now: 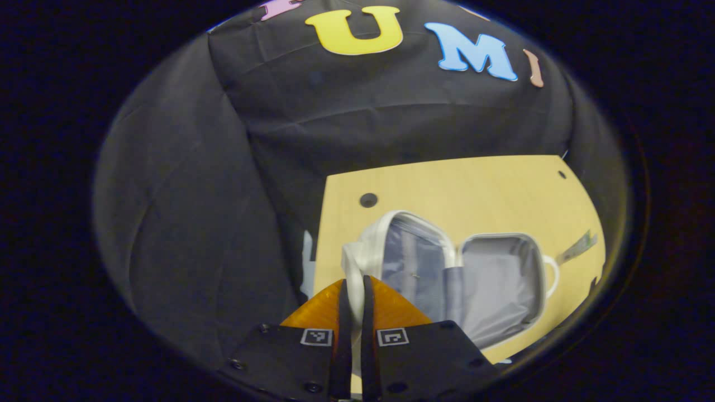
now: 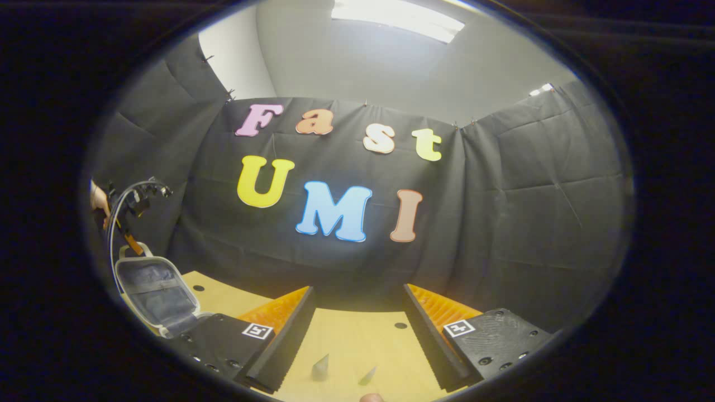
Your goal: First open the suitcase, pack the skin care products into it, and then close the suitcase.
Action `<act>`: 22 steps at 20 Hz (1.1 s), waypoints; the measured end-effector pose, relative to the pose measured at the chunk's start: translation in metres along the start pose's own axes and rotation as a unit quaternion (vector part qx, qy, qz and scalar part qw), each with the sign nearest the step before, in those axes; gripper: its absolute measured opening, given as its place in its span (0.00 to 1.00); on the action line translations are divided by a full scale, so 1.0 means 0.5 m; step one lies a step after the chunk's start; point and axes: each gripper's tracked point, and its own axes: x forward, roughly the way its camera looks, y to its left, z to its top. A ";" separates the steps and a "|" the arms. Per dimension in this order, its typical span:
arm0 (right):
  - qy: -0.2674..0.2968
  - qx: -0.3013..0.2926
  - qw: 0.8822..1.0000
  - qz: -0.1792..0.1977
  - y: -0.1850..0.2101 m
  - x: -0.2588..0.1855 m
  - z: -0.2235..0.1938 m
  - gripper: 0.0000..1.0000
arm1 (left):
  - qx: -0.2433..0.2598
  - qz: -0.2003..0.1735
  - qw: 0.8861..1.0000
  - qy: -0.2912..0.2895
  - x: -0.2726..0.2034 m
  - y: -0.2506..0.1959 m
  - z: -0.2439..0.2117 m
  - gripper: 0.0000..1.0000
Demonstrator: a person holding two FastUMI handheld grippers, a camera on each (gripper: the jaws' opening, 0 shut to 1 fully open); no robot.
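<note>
My left hand-held gripper (image 1: 353, 290) pinches the rim of the white hard-shell suitcase (image 1: 447, 268), propping its lid open just ahead | my right hand-held gripper (image 2: 357, 329) spread above the pale wooden tabletop (image 2: 357, 346), ready for products.

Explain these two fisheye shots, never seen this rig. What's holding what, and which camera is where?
No robot arm: a person holds a two-finger gripper in each hand, and a camera rides on each, looking forward along its fingers.

Left gripper view: the left gripper has its fingers pressed together on the white rim of the open suitcase, which lies on a wooden table. Its grey lining looks empty from here.

Right gripper view: the right gripper is open, holding nothing, above the table. Two small pale items lie between its fingers, too small to identify. The suitcase's raised lid shows far left, with the other gripper above it.
</note>
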 end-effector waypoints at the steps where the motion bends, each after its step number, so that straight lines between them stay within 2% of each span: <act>1: 0.005 -0.002 1.000 -0.004 0.001 0.005 -0.003 0.94 | -0.010 0.003 1.000 0.010 0.037 0.024 -0.023 0.14; 6: 0.027 -0.020 0.999 -0.028 -0.003 0.025 -0.021 0.94 | -0.069 -0.002 0.996 0.050 0.191 0.094 -0.153 0.14; 9: 0.039 -0.011 0.999 -0.035 -0.007 0.035 -0.025 0.94 | -0.074 -0.007 0.995 0.072 0.248 0.101 -0.213 0.15; 10: 0.043 -0.005 0.998 -0.036 -0.008 0.038 -0.025 0.94 | -0.075 -0.006 0.994 0.077 0.266 0.099 -0.227 0.12; 12: 0.048 -0.001 0.998 -0.041 -0.021 0.040 -0.024 0.94 | -0.059 0.024 0.994 0.084 0.286 0.111 -0.251 0.14; 13: 0.048 -0.003 0.998 -0.044 -0.031 0.040 -0.023 0.94 | -0.051 0.033 0.995 0.078 0.291 0.116 -0.257 0.25; 14: 0.045 -0.007 0.998 -0.046 -0.042 0.039 -0.019 0.94 | -0.045 0.047 0.996 0.068 0.297 0.120 -0.261 0.27; 15: 0.041 -0.013 0.998 -0.048 -0.055 0.037 -0.017 0.94 | -0.042 0.058 0.996 0.058 0.295 0.119 -0.257 0.49; 16: 0.038 -0.018 0.998 -0.047 -0.065 0.037 -0.016 0.94 | -0.044 0.077 0.995 0.041 0.283 0.122 -0.252 0.53; 17: 0.037 -0.022 0.998 -0.043 -0.073 0.035 -0.020 0.94 | -0.049 0.101 0.993 0.025 0.269 0.137 -0.244 0.53; 19: 0.027 -0.022 0.999 -0.027 -0.085 0.034 -0.019 0.94 | -0.085 0.121 0.989 -0.015 0.224 0.140 -0.220 0.90; 21: 0.014 -0.016 1.000 -0.007 -0.100 0.040 -0.023 0.94 | -0.117 0.141 0.982 -0.054 0.159 0.129 -0.195 0.98; 22: 0.019 -0.007 1.000 0.006 -0.105 0.045 -0.030 0.94 | -0.132 0.143 0.978 -0.080 0.123 0.110 -0.173 0.98</act>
